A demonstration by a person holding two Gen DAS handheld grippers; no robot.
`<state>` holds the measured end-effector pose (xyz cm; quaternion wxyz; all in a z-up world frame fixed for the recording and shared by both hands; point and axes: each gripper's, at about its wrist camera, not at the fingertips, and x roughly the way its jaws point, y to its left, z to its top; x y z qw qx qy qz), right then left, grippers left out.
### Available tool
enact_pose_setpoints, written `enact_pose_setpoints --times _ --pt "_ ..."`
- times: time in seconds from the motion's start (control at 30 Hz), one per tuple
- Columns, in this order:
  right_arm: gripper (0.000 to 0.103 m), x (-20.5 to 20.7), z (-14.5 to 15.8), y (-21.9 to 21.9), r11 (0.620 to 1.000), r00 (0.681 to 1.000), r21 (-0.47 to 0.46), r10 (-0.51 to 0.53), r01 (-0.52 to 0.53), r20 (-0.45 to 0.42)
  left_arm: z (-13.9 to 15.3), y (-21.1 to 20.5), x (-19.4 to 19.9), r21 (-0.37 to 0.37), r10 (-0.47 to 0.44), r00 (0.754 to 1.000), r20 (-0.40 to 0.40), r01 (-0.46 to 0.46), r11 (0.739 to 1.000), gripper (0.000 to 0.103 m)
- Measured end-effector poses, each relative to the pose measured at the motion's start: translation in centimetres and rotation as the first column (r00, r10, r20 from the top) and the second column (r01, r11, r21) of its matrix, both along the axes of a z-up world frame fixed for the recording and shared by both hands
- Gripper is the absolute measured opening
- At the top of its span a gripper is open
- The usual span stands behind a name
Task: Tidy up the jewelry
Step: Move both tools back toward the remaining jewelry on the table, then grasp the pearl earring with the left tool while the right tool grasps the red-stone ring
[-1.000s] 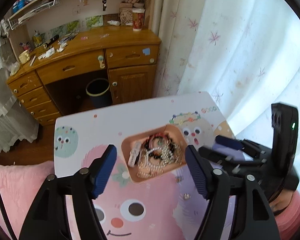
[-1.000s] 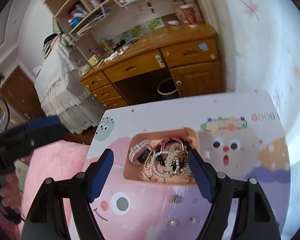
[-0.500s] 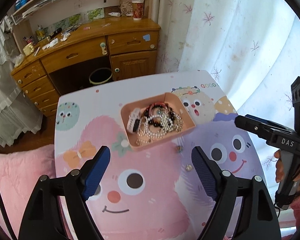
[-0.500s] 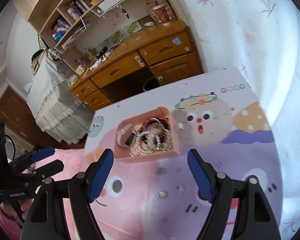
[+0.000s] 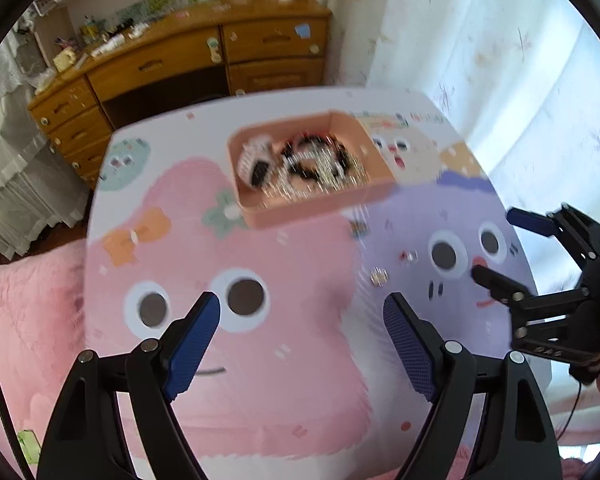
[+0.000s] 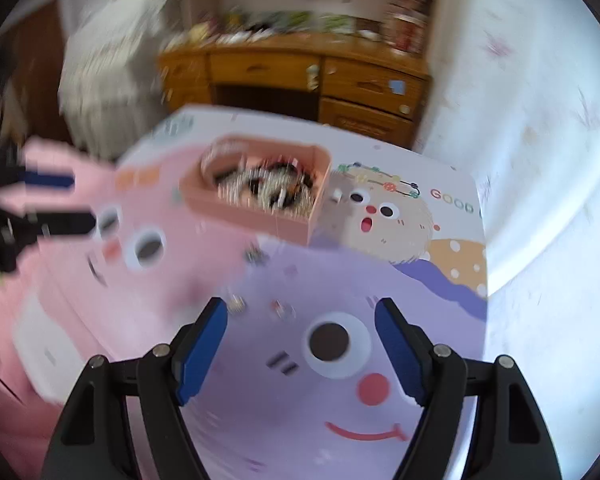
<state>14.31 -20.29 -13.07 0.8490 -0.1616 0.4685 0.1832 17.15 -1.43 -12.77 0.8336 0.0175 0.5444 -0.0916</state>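
**Both tools apart over the cartoon tabletop, jewelry piled in the pink tray**

Cartoon faces in pink and lilac cover the tabletop (image 5: 300,392), with a wooden desk (image 5: 204,52) behind it and a pale flowered curtain (image 5: 480,40) beside that. A pink tray (image 5: 320,208) sits toward the tabletop's far side, heaped with tangled jewelry (image 5: 312,168): beaded strands, dark bands and a white watch strap, all motion-blurred. Nearer than the tray, a few small loose pieces (image 5: 378,276) lie on the lilac print, too blurred to identify. The left tool (image 5: 300,320) hangs over the pink face, jaws wide apart and holding nothing. The right tool (image 6: 300,320) hangs over the lilac face, likewise spread and empty, the small pieces (image 6: 236,304) just beyond its left fingertip. Nothing lies between either tool and the tray.
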Motion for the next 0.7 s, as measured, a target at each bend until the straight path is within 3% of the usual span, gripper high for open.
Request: enact_pose_setpoints --times 0.17,0.3,0.6,0.7 --pt "0.076 -1.0 -3.1 0.4 0.992 0.992 -0.051 0.119 -0.117 0.032 -2.0 -1.6 -0.3 -0.031 -0.015 0.999 -0.031 0.014 0.999 0.083" --pt "0.064 -0.7 -5.1 0.3 0.985 0.985 -0.028 0.171 -0.17 0.035 -4.1 -3.1 -0.1 -0.044 -0.035 0.999 -0.015 0.035 0.998 0.082" --pt "0.042 1.4 -8.2 0.3 0.964 0.965 0.05 0.26 -0.262 0.034 -8.3 -5.9 1.4 -0.029 -0.049 0.997 -0.067 0.047 0.998 0.078" --pt "0.039 2.1 -8.7 0.5 0.957 0.958 0.056 0.284 -0.285 0.031 -9.3 -6.8 2.2 -0.006 -0.045 0.996 -0.072 0.045 0.999 0.076"
